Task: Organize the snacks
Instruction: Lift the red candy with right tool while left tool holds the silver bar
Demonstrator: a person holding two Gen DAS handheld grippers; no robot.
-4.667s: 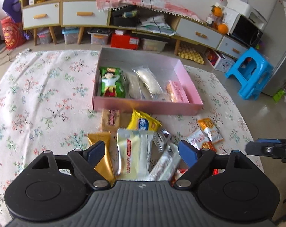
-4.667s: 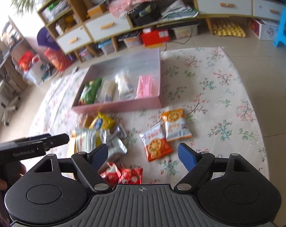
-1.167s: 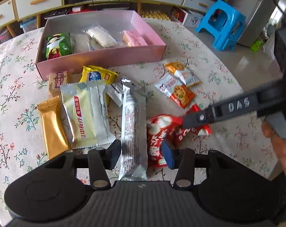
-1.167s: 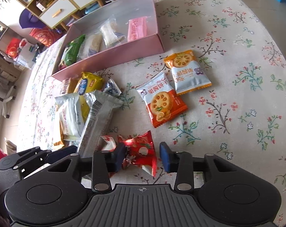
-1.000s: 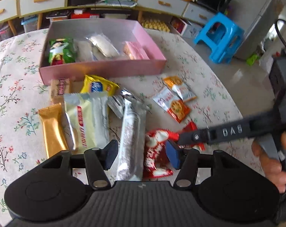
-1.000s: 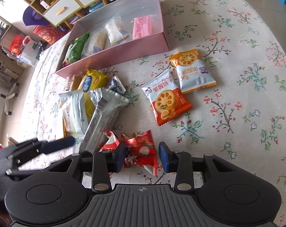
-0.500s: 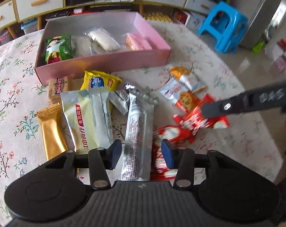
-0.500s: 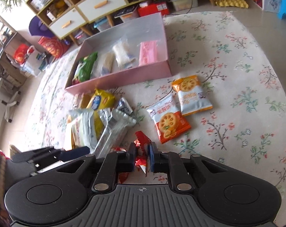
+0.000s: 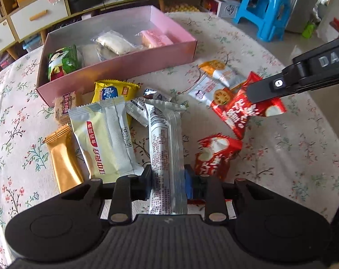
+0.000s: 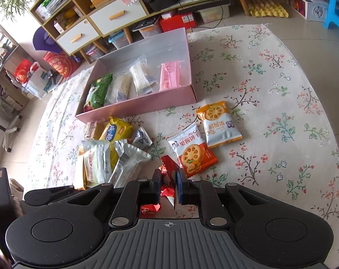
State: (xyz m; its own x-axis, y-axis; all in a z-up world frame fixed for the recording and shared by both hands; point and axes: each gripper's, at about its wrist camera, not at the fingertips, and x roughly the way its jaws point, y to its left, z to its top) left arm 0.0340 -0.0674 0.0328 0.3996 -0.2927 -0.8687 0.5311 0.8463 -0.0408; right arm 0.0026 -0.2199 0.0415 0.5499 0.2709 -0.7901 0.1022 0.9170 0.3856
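Left hand-held gripper (image 9: 167, 185) pinches a long silver foil snack bar (image 9: 166, 148); right hand-held gripper (image 10: 168, 187) pinches a red crinkly snack packet (image 9: 243, 109), at three o'clock of the bar.

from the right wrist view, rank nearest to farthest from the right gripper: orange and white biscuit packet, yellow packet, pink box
1. Orange and white biscuit packet, just ahead and right of the right gripper, which is shut on a red snack packet.
2. Yellow packet, farther ahead on the left, close to the box's front wall.
3. Pink box, farthest, beyond both.
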